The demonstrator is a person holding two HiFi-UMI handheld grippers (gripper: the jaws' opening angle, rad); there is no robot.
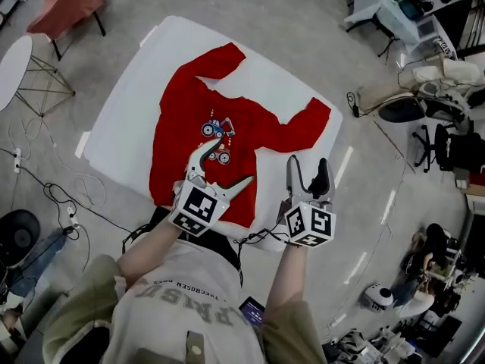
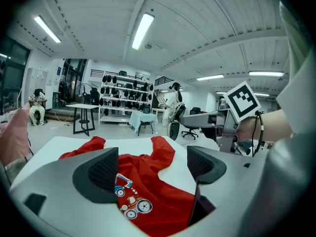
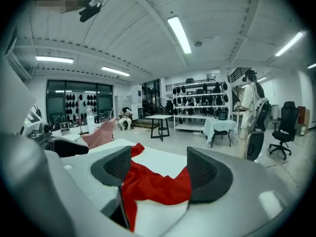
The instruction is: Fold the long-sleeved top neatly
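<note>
A red long-sleeved top (image 1: pixel 198 139) with a small vehicle print lies spread flat on the white table (image 1: pixel 121 108), both sleeves angled outward. My left gripper (image 1: pixel 218 167) hovers open above the lower front of the top, nothing between its jaws. To its right my right gripper (image 1: pixel 308 174) stands open over the table's near right corner, close to the right sleeve (image 1: pixel 305 124). In the left gripper view the red top (image 2: pixel 148 181) shows between the open jaws of the left gripper (image 2: pixel 155 166). The right gripper view has the sleeve (image 3: pixel 155 185) lying between the right gripper (image 3: pixel 158 169) jaws.
A chair draped in pink cloth (image 1: pixel 72 2) and a round white side table (image 1: pixel 15 59) stand at the far left. Cables (image 1: pixel 61 196) trail on the floor left of the table. Office chairs and equipment (image 1: pixel 447 139) crowd the right side.
</note>
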